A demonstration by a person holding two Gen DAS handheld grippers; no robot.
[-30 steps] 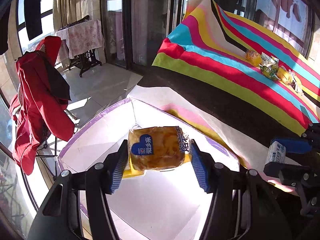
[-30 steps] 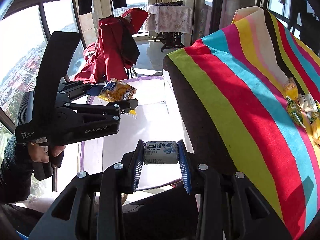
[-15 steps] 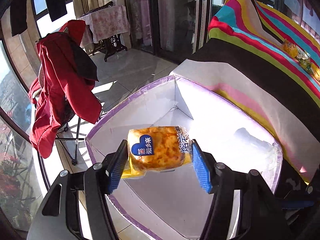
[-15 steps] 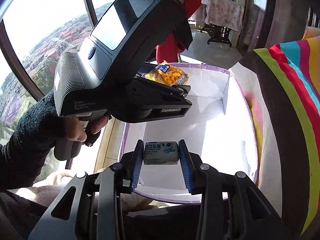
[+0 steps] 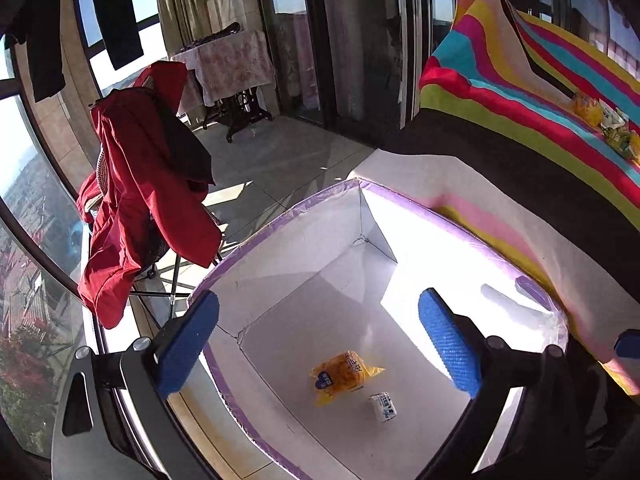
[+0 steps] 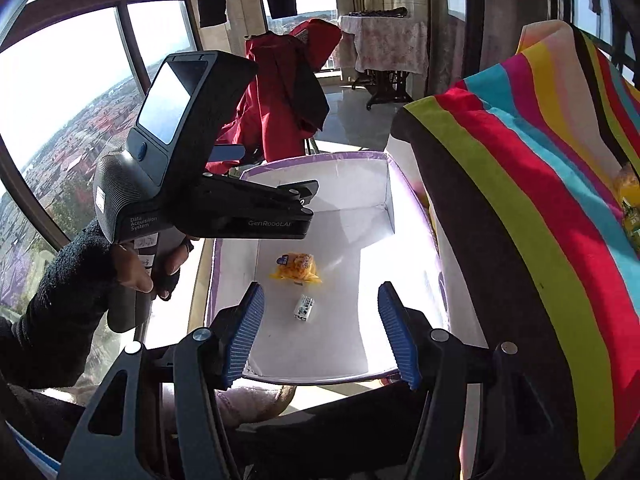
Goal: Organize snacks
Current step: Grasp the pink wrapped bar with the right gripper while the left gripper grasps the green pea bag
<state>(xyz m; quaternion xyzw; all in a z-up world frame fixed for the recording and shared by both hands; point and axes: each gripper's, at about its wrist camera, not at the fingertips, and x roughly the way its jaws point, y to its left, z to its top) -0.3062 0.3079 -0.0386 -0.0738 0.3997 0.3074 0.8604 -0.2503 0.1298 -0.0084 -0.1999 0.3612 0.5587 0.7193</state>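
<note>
I am holding both grippers over the white box (image 5: 304,264) with the purple rim, and both are empty. The left gripper (image 5: 320,344) is standing spread wide — its jaws have just been opening, and nothing is sitting between the blue pads (image 5: 448,344). The right gripper (image 6: 320,332) is also parted, its jaws having just been opening too, with only open air between its pads (image 6: 244,332).

The yellow cake packet (image 5: 344,376) is lying flat on the floor of the box, blue heart label facing up. The small white milk candy packet (image 5: 383,406) is lying just beside it, apart from it by a narrow gap. In the right wrist view I am seeing the same pair: the cake packet (image 6: 296,266) farther in, the candy packet (image 6: 305,307) nearer my fingers.

The box is sitting just beside the striped cloth (image 6: 540,200) that covers the raised surface on the right. More snacks (image 5: 604,124) are lying on that cloth, well apart from the box. A hand (image 6: 140,268) in a black sleeve is gripping the left unit's handle. A red jacket (image 5: 144,184) is hanging over a chair beyond the box.
</note>
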